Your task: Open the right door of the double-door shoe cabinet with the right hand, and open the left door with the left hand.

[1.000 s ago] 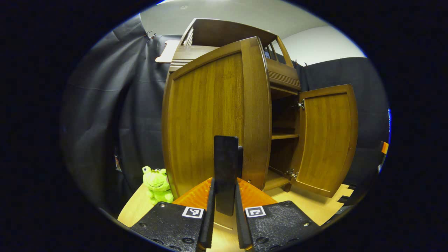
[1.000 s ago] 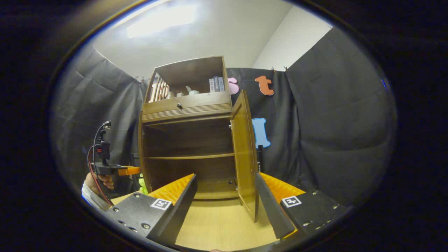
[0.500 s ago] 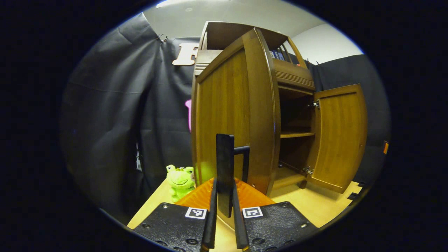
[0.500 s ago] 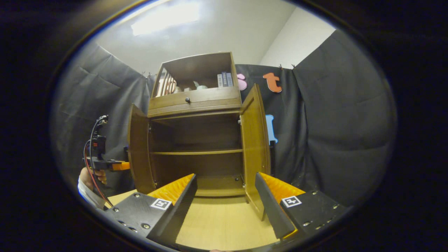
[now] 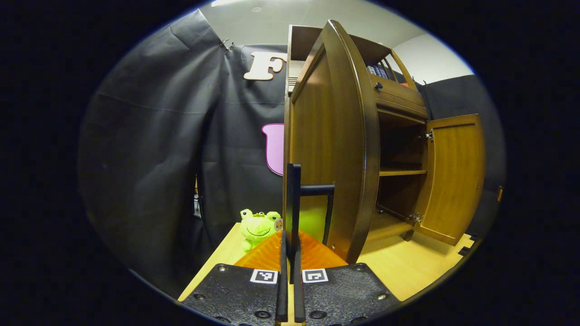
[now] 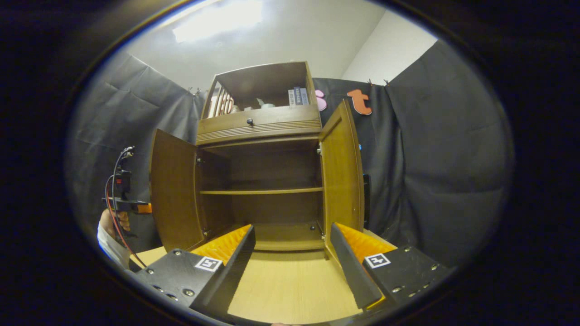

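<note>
My left tool (image 5: 290, 253) is clenched on the black handle (image 5: 294, 199) of the left door (image 5: 331, 145), which stands swung wide open. My right tool (image 6: 290, 267) is released, fingers spread, holding nothing, hanging before the shoe cabinet (image 6: 263, 131). The right door (image 6: 343, 172) stands open as well. A green plush frog (image 5: 258, 226) sits on the desk (image 6: 290, 290) beside the cabinet.

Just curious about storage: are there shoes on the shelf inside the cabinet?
No, the shelf inside the open cabinet is bare.
</note>
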`<state>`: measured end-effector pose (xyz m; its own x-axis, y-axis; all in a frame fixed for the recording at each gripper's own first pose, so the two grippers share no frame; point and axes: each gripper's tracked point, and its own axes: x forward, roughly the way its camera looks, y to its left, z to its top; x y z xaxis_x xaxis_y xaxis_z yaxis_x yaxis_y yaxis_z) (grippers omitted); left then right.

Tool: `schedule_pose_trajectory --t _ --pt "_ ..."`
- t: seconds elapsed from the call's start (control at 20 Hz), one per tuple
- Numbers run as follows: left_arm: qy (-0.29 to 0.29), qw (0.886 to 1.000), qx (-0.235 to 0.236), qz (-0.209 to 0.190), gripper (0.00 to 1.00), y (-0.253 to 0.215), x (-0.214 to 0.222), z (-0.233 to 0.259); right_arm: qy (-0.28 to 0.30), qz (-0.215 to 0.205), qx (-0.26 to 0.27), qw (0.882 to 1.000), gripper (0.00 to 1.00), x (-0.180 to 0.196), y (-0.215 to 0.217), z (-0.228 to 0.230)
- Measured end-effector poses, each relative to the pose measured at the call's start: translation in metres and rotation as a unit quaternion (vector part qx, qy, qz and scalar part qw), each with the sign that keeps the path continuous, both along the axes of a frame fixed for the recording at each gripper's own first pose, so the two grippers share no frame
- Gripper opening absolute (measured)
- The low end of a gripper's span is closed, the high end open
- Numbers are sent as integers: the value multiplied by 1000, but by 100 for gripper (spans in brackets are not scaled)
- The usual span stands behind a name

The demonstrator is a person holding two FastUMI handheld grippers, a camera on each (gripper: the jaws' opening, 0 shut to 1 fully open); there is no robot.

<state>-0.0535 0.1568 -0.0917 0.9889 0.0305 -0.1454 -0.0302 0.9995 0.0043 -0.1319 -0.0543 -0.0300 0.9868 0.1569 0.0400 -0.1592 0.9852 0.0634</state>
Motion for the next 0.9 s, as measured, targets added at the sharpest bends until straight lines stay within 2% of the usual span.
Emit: schedule_pose_trajectory --t 0.15,0.2,0.25,0.3,0.5,0.7,0.75,0.8,0.9 --pt "-4 1000 -9 -19 4 14 0 0 2 5 -8 1000 99 0 3 1" --pt "-6 1000 -10 -27 4 18 0 1 2 7 -10 1000 94 1 6 0" --pt "-8 999 -14 -33 4 17 -9 12 2 8 -11 1000 94 0 16 0" --pt "-8 999 -18 -39 5 22 -10 12 3 9 -12 1000 98 0 21 0" --pt "-9 997 -48 -62 5 34 -8 11 7 13 -15 1000 98 4 29 -1" --pt "-18 995 -51 -78 5 35 -8 12 14 10 -20 1000 99 9 34 -4" --pt "-20 995 -51 -81 4 35 -7 13 16 9 -21 1000 94 10 36 -6" --pt "-21 995 -50 -85 5 34 -7 13 17 10 -22 1000 94 11 39 -6" --pt "-22 994 -46 -95 10 28 -8 12 19 12 -25 999 94 13 44 -6"
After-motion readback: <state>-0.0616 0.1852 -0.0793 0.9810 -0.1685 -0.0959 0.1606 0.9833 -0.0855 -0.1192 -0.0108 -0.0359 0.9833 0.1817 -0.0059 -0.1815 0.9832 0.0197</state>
